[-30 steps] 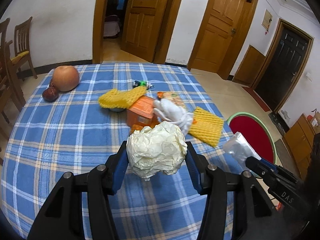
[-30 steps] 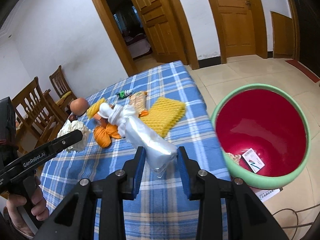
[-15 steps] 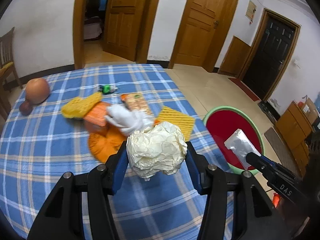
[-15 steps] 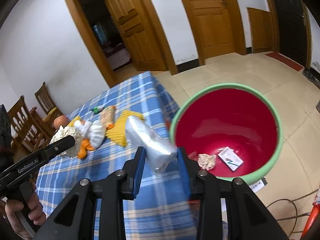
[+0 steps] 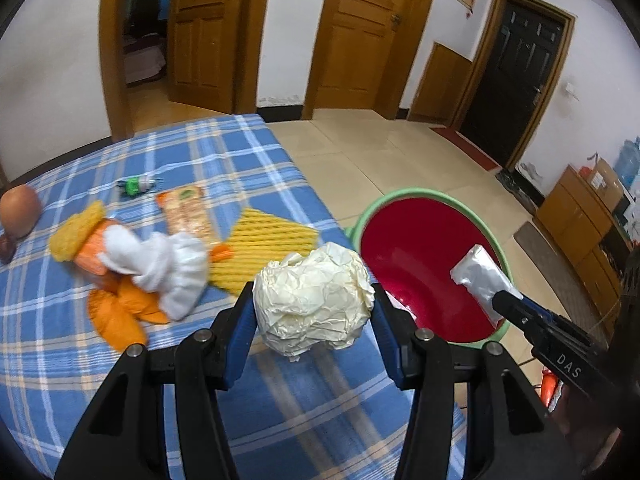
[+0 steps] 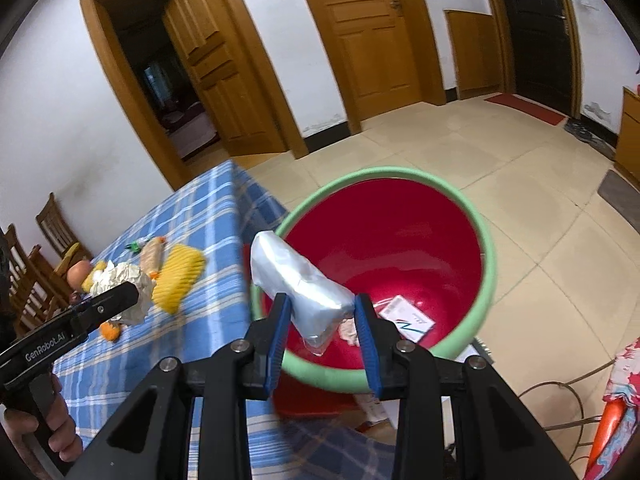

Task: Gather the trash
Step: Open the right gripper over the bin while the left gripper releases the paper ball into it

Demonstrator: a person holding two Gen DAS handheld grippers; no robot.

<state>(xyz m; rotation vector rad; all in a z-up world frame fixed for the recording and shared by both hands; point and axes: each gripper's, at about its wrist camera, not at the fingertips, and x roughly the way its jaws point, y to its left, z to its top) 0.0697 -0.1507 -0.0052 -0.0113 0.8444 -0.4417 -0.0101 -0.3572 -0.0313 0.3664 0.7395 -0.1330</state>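
Blue checked table has more trash, some sits in the red bin, and left gripper pinches paper ball while right gripper pinches silver bag.

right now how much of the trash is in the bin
Done: a card and a scrap lie in the bin. In hand: left tongs grip a paper ball, right tongs a silver bag over the bin. Left: wrappers and yellow foam on the table.
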